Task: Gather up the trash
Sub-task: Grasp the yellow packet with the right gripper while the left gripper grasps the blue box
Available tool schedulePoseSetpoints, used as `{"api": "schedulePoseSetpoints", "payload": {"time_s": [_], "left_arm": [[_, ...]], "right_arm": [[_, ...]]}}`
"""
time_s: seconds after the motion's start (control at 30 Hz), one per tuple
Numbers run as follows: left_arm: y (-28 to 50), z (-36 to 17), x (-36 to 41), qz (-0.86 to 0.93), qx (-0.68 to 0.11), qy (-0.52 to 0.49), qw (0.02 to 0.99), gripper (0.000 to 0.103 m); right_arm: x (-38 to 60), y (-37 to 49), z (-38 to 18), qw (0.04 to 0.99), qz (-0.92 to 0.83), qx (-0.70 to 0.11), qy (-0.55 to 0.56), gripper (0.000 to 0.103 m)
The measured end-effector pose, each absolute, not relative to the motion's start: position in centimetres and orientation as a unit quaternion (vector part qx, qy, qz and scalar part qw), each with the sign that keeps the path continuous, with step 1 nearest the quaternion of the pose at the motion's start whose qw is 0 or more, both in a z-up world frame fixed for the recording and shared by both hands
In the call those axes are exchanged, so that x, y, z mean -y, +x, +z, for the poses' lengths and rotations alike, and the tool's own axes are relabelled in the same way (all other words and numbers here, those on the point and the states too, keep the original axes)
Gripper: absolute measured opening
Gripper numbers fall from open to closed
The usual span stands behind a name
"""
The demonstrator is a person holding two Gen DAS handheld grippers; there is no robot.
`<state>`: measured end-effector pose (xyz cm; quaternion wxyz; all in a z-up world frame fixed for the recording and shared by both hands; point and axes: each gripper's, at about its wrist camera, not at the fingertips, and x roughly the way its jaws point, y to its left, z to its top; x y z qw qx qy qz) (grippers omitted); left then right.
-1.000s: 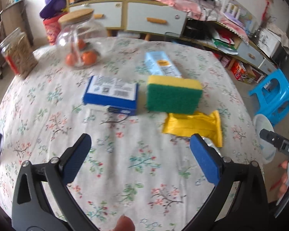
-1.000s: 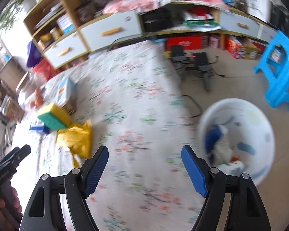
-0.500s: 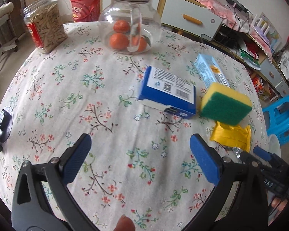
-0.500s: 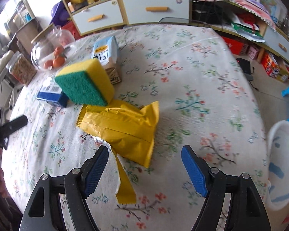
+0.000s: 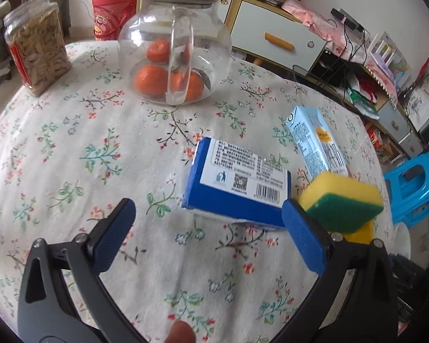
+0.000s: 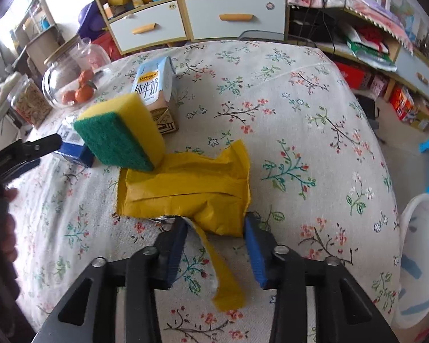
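Closing in on the wrapper (image 6: 186, 188): the right tongs (image 6: 216, 243) have just been drawing their jaws together around the near corner of the yellow packet, which lies flat on the bench (image 6: 300, 120). Half a second back those jaws stood wide and short of it. The pads now bracket the crumpled near edge and look to be touching it, but a gap shows between them, so a firm pinch cannot be confirmed. A torn strip (image 6: 226, 280) trails from the packet back between the jaws.

A sponge (image 6: 120, 134) leans on the wrapper's far edge, beyond the right tongs; a milk carton (image 6: 154, 88) stands just behind it. Lifting the packet will likely tip the sponge.

Left tongs (image 5: 208, 234) hang with jaws wide apart and nothing between them, over bare cloth. A blue box (image 5: 237, 183) lies just ahead of them, the sponge beyond their right pad.

The white bin (image 6: 423, 257) sits off the bench edge, to the right of the right tongs.

Judgement: grasp step under way on the wrapper; carry to the bin still to come.
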<state>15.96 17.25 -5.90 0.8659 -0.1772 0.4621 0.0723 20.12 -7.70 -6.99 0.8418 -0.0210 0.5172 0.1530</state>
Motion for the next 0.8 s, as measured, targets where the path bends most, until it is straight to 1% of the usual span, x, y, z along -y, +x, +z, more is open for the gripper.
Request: {"api": "schedulePoseSetpoints", "payload": {"time_s": [0.1, 0.17, 0.2, 0.33, 0.37, 0.7, 0.73, 0.8], "left_arm": [[16.1, -6.4, -17.6, 0.065, -0.459, -0.19, 0.866, 0.101], [16.0, -6.5, -17.7, 0.059, -0.458, -0.197, 0.865, 0.094], [16.0, -6.6, -17.7, 0.056, -0.459, -0.2, 0.864, 0.092], [15.8, -6.5, -17.4, 0.045, -0.456, -0.196, 0.867, 0.08], [15.8, -6.6, -17.3, 0.043, -0.456, -0.193, 0.868, 0.079], [16.1, -6.5, -16.9, 0.055, -0.46, -0.192, 0.865, 0.079], [16.0, -6.4, -16.7, 0.057, -0.462, -0.19, 0.864, 0.08], [15.9, -6.3, -16.3, 0.052, -0.461, -0.184, 0.866, 0.089]], "right_arm": [[8.9, 20.0, -6.5, 0.842, 0.151, -0.518, -0.002, 0.034], [9.5, 19.8, -5.8, 0.844, 0.153, -0.513, 0.008, 0.034], [9.7, 19.7, -5.6, 0.846, 0.154, -0.511, 0.011, 0.033], [10.8, 19.2, -4.4, 0.852, 0.154, -0.5, 0.026, 0.033], [11.1, 19.1, -4.2, 0.853, 0.153, -0.498, 0.03, 0.033], [13.7, 19.3, -3.6, 0.856, 0.133, -0.496, 0.055, 0.034], [13.9, 19.2, -3.6, 0.856, 0.132, -0.496, 0.057, 0.034], [14.2, 19.1, -3.5, 0.857, 0.13, -0.495, 0.059, 0.034]]}}
